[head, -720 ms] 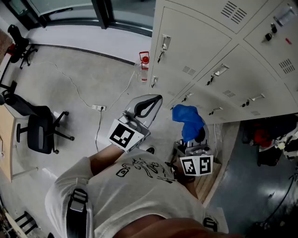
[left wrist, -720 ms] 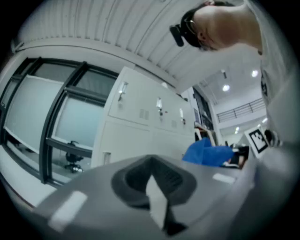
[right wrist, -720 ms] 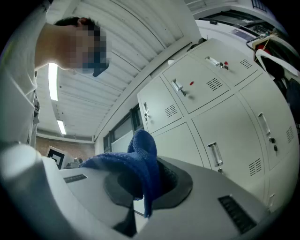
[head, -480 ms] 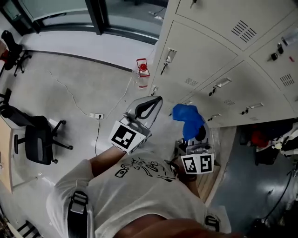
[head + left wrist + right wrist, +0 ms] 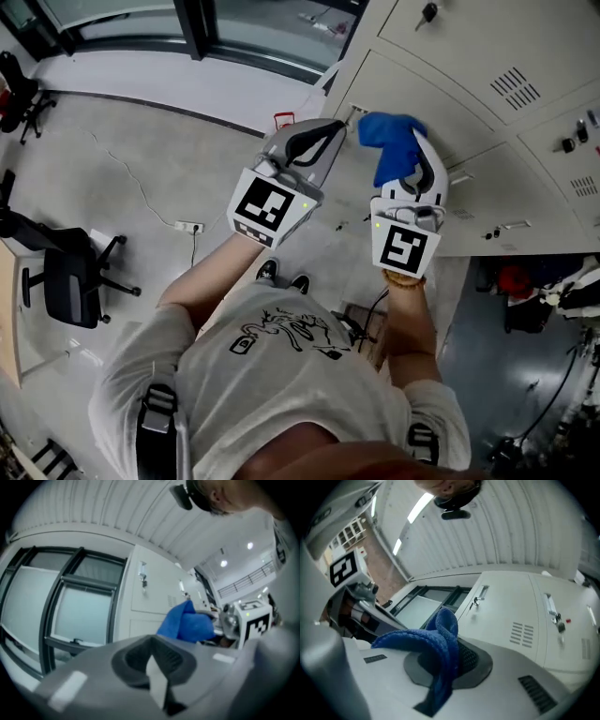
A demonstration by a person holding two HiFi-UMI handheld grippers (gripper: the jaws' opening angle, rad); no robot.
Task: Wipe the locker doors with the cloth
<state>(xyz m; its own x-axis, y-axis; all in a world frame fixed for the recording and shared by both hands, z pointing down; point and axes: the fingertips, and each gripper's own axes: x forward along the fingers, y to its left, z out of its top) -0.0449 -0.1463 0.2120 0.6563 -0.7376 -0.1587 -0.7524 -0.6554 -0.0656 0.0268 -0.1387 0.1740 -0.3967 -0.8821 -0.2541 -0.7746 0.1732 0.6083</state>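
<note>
Head view: both grippers are now riding high in front of the lockers (image 5: 487, 56); half a second ago they were hanging low by the person's chest, well short of them. The right gripper (image 5: 411, 164) is clamping the blue cloth (image 5: 389, 141), and the cloth is now lying over the edge of a door (image 5: 441, 94), seemingly touching or just shy of it, though contact is hard to judge here. The left gripper (image 5: 323, 136) is pointing at the lockers just beside the cloth, its jaws closed on nothing. The lift suggests the approach is ending and the wiping stroke is about to begin.

Left gripper view: the left gripper (image 5: 154, 667) is showing its dark pads pressed together with nothing between them. Beyond it, the cloth (image 5: 187, 625) is bunching in front of the lockers (image 5: 150, 588), with the right gripper (image 5: 234, 620) behind it. A window (image 5: 70, 606) is filling the side away from the lockers.

Right gripper view: the right gripper (image 5: 445, 665) is pinching the cloth (image 5: 436, 644), which is looping up out of the jaws and trailing down past them. Ahead, a door (image 5: 511, 616) with vent slots and a latch (image 5: 479, 597) is standing near. A gap seems to be remaining between cloth and lockers, so I judge the wiping is not yet under way.
</note>
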